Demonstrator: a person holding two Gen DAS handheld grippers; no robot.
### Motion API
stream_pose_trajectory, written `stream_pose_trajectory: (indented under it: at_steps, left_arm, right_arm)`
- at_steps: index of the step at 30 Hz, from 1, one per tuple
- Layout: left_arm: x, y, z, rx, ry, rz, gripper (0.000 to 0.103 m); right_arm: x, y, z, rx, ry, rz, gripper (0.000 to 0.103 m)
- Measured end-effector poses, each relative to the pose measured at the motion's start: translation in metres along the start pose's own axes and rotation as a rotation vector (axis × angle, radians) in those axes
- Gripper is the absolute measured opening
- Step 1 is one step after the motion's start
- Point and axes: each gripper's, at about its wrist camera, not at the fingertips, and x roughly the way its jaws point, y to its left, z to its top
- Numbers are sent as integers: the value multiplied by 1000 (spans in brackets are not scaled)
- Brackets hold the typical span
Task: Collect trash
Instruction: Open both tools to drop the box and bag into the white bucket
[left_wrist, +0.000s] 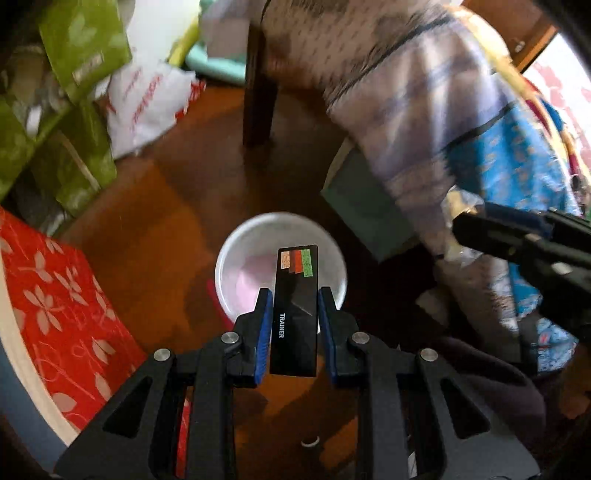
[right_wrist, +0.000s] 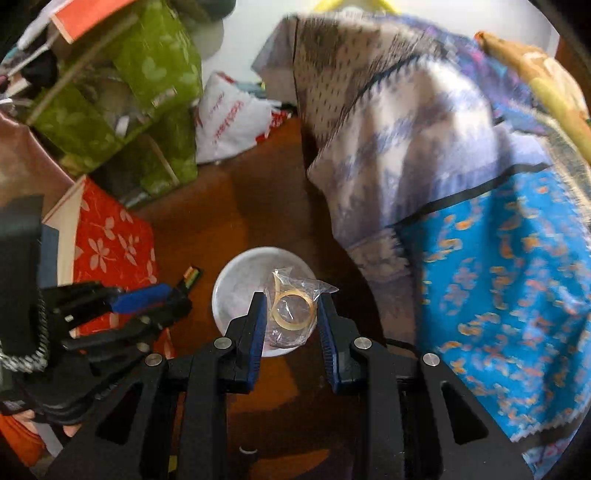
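Left wrist view: the left gripper is clamping a flat, black rectangular packet printed "TRAINER" with orange and green patches between its blue-padded fingers; the packet is standing up past the fingertips. Directly beyond the fingertips, a round white bin with a pale pink lining is sitting on the brown wooden floor. To the right of the fingers, the right gripper is entering the view with crinkled clear film at its tip.

Right wrist view: the right gripper is pinching a crumpled clear plastic bag holding a tan rubber ring between its blue pads, the bag bulging above the fingertips. The same white bin is lying just beyond and below the held bag. To the left of the fingers, the left gripper is pointing toward the bin. A draped patterned cloth in white, lilac and blue is hanging to the right of the fingers; green leaf-print bags are lying far beyond, to the left.
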Motion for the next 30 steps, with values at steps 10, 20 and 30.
stream_pose_trajectory:
  at_steps: [10, 20, 30]
  left_arm:
    - [29, 11, 11, -45, 31, 13, 24]
    - [3, 10, 14, -36, -5, 36, 29]
    - [-71, -14, 10, 26, -143, 57, 29]
  right_arm:
    - [29, -2, 16, 31, 66, 157, 31]
    - [19, 0, 16, 32, 45, 154, 51]
    - [-34, -5, 8, 49, -62, 91, 51]
